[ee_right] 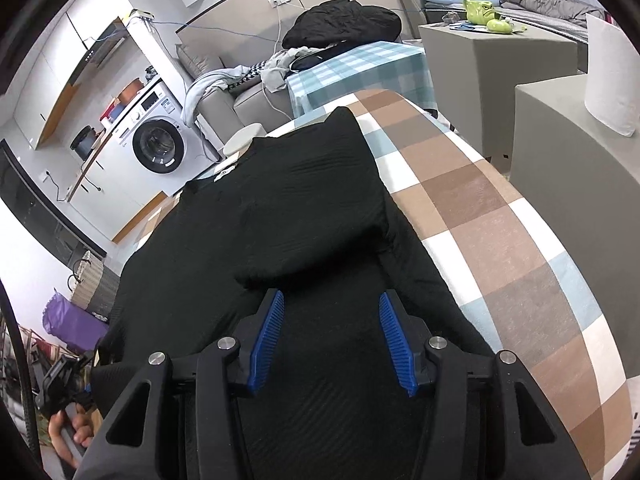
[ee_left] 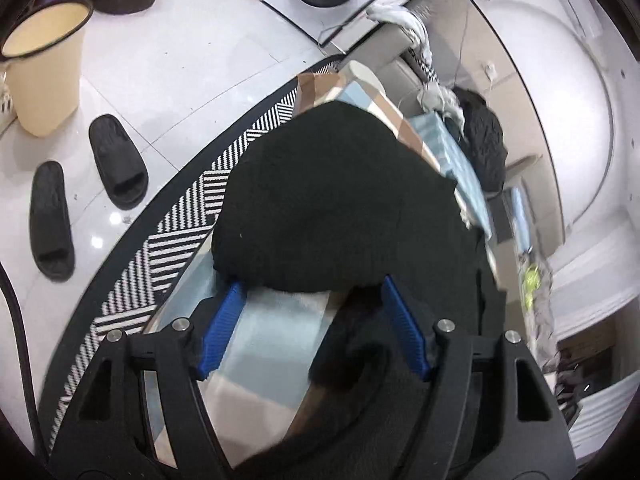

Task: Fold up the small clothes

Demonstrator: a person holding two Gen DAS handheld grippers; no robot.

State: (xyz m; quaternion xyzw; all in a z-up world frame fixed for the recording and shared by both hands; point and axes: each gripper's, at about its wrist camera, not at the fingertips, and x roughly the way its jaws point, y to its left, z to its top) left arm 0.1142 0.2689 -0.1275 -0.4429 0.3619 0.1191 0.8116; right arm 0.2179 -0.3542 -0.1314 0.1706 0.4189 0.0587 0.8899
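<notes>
A black knit garment lies on the checked tablecloth, with one part folded over onto itself. My left gripper stands open at the near rim of that fold, and its blue pads touch no cloth. In the right wrist view the same garment stretches away from me, a folded flap lying across it just ahead of the fingertips. My right gripper hovers open over the black cloth with nothing pinched between its pads. A person's hand shows at the lower left.
Two black slippers and a cream bucket stand on the white floor beside a striped rug. A washing machine, a sofa with piled clothes and a grey cabinet ring the table.
</notes>
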